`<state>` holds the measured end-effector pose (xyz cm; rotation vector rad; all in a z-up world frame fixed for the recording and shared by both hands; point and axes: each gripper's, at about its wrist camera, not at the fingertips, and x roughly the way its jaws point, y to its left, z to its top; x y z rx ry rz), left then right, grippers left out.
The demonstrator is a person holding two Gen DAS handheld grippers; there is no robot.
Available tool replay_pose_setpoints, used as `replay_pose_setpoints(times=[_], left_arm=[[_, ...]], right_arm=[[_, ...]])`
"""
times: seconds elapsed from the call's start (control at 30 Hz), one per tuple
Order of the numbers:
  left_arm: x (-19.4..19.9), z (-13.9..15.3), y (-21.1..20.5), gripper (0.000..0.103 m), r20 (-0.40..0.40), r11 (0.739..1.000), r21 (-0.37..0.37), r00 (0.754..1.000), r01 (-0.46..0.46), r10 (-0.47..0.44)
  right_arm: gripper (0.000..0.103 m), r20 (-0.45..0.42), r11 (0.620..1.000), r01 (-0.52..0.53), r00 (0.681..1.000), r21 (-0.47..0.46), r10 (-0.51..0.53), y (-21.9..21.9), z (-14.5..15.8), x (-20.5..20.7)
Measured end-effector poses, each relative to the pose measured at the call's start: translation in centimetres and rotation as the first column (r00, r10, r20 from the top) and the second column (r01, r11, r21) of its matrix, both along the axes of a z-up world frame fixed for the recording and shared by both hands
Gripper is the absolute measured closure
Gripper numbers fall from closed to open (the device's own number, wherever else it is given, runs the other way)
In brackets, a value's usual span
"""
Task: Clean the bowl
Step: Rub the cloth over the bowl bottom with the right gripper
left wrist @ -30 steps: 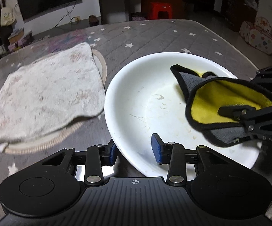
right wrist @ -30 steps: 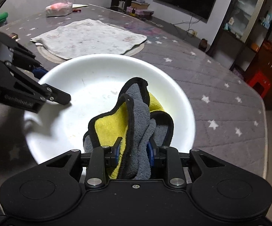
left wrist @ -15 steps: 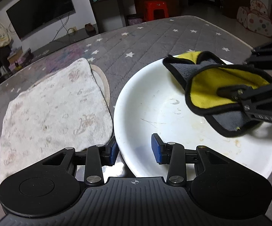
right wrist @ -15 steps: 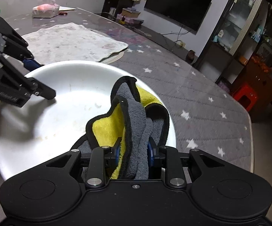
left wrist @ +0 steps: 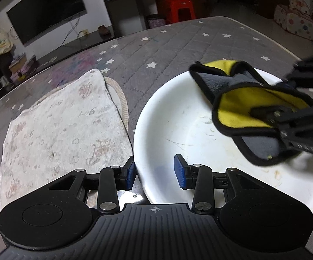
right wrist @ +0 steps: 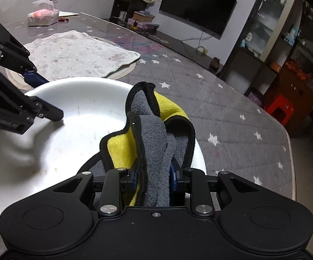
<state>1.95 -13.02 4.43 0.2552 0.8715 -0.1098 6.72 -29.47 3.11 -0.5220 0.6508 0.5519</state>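
On the star-print tabletop (left wrist: 178,43), near its right edge: white bowl (left wrist: 178,130), smeared and speckled inside, "GenRobot.AI" faintly legible on the tongs alongside. Left tongs (left wrist: 154,171) spread wide, straddling the near rim, gripping nothing. Right tongs (right wrist: 154,177) clamped on yellow-grey cloth (right wrist: 152,138) over the bowl. Stained white towel (left wrist: 59,130) just left, open tabletop beyond.

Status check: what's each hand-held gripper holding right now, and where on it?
Right hand-held gripper pinches the bunched middle of the yellow-grey cloth. Left hand-held gripper straddles the white bowl's near rim, jaws apart, not visibly clamped.
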Motion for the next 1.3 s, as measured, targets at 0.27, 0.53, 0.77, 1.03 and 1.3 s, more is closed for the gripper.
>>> replay_pose_setpoints(times=[0.27,0.53,0.77,1.03,1.3], left_arm=[[-1.3,0.0,0.0,0.059,-0.041,0.995,-0.067,0.997,-0.072,0.069],[-3.3,0.0,-0.3,0.052,-0.113,0.975,-0.176,0.987,-0.134,0.115],[-4.4,0.0,-1.2,0.049,-0.143,0.962,-0.213,0.979,-0.174,0.145],[-4.6,0.0,-1.2,0.053,-0.13,0.965,-0.202,0.981,-0.165,0.141],[-4.2,0.3,-0.7,0.061,-0.102,0.976,-0.186,0.99,-0.114,0.096]], right_arm=[[0.076,-0.046,0.999,0.027,0.999,0.031,-0.025,-0.6,0.2,-1.9],[0.075,-0.091,0.996,0.045,0.995,0.074,-0.038,-1.1,0.6,-3.3],[0.075,-0.106,0.997,0.028,0.994,0.078,-0.019,-0.8,1.0,-4.5],[0.076,-0.116,0.998,-0.019,0.993,0.052,0.025,-0.4,1.4,-5.4],[0.076,-0.081,0.999,-0.036,0.996,-0.006,0.036,-0.8,1.5,-5.1]])
